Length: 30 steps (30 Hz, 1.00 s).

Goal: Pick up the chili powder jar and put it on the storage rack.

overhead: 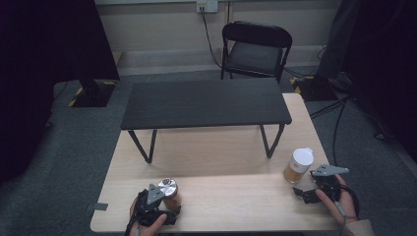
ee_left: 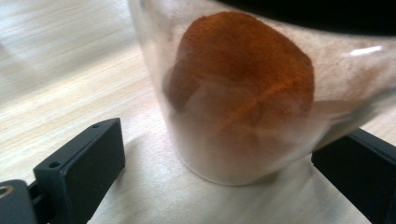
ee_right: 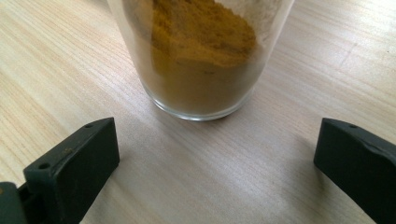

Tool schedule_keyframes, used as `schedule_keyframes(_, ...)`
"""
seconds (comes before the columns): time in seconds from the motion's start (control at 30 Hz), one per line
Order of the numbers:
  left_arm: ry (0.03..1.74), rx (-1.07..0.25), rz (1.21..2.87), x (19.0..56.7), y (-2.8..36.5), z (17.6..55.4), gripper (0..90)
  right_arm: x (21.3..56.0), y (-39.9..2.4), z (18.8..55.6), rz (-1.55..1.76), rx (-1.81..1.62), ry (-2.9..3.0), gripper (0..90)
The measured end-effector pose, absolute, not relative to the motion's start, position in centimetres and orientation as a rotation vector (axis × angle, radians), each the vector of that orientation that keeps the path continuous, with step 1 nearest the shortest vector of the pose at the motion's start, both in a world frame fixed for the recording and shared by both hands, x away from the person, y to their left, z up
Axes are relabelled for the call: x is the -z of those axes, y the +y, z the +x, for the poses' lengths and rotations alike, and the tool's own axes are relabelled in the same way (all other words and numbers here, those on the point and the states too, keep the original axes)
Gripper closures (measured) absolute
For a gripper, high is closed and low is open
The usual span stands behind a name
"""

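Note:
A glass jar of red-orange powder [ee_left: 243,93] with a metal lid [overhead: 167,186] stands near the front left of the wooden table [overhead: 221,157]. My left gripper [overhead: 164,202] is open, with its jaws on either side of the jar's base [ee_left: 224,149]. The left jaw stands clear of the glass and the right jaw is close beside it. A glass jar of yellow powder [ee_right: 203,51] with a white lid [overhead: 301,156] stands at the front right. My right gripper [overhead: 306,190] is open just short of that jar, with bare wood between its jaws [ee_right: 219,140].
A low black bench [overhead: 205,102] stands across the far half of the table. Behind it is a black folding chair [overhead: 255,49]. Cables [overhead: 339,113] run over the floor at the right. Dark curtains hang at both sides.

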<state>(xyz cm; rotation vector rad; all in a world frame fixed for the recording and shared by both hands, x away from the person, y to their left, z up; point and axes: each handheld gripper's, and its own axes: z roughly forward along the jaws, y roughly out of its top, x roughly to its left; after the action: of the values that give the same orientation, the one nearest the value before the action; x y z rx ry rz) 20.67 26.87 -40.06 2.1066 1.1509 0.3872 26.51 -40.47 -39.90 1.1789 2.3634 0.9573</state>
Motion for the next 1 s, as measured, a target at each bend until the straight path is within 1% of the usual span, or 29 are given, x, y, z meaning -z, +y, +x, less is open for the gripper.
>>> schedule_keyframes(0.43, 1.157, -0.366, 2.039, 39.91, 27.48, 20.42, 2.6, 39.91, -40.47, 26.51, 1.178, -0.958, 2.363, 0.0)
schedule_keyframes(0.87, 1.173, -0.376, 1.975, 39.74, 27.48, 20.37, 2.6, 39.92, -40.47, 26.51, 1.178, -0.958, 2.363, 0.0)
schedule_keyframes(1.0, 1.179, -0.385, 1.972, 39.69, 27.26, 20.44, 5.1, 39.92, -40.47, 26.51, 1.178, -0.958, 2.363, 0.0)
